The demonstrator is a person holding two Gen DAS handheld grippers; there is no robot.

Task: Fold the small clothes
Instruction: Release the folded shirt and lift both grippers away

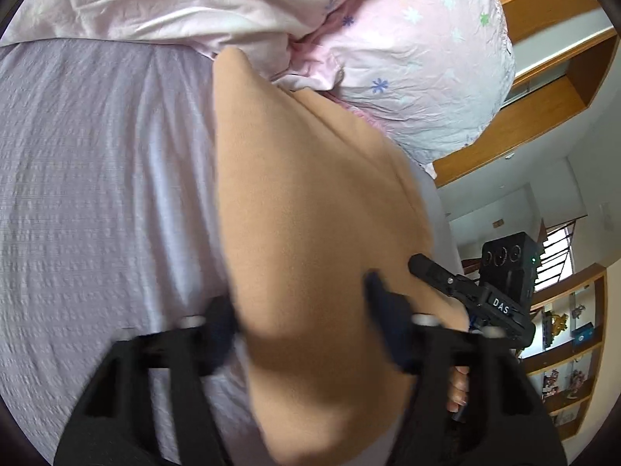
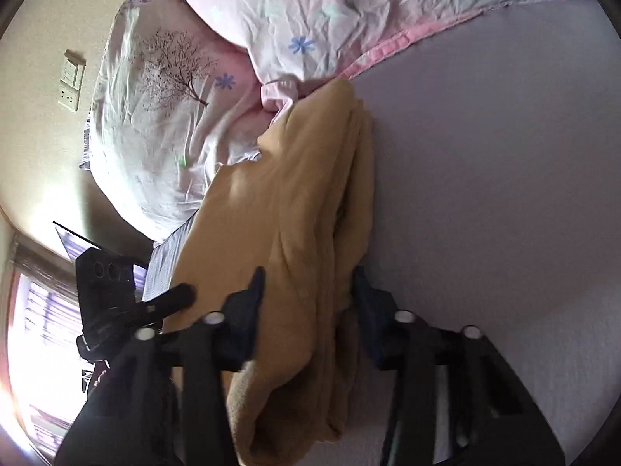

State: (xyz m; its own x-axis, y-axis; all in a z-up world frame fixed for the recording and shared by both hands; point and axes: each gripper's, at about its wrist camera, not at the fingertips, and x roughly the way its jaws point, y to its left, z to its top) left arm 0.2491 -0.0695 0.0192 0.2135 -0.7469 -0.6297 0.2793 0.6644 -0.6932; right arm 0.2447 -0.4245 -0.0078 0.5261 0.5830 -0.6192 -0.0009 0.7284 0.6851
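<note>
A tan fleece garment (image 1: 310, 202) lies on the lavender bedsheet (image 1: 97, 174), one end up against the pink bedding. My left gripper (image 1: 299, 303) is open, its jaws wide on either side of the garment's near end. My right gripper (image 2: 308, 291) is also open, straddling the bunched folds of the same garment (image 2: 302, 202). Each view shows the other gripper beside the cloth: the right one in the left wrist view (image 1: 458, 283), the left one in the right wrist view (image 2: 155, 303). The cloth between the jaws hides whether any pad touches it.
A pink floral duvet and pillow (image 2: 217, 58) are heaped at the head of the bed, touching the garment's far end. Wooden shelves (image 1: 570, 349) and a wooden frame (image 1: 543, 77) stand off the bed's edge. A bright window (image 2: 42, 330) is at the left.
</note>
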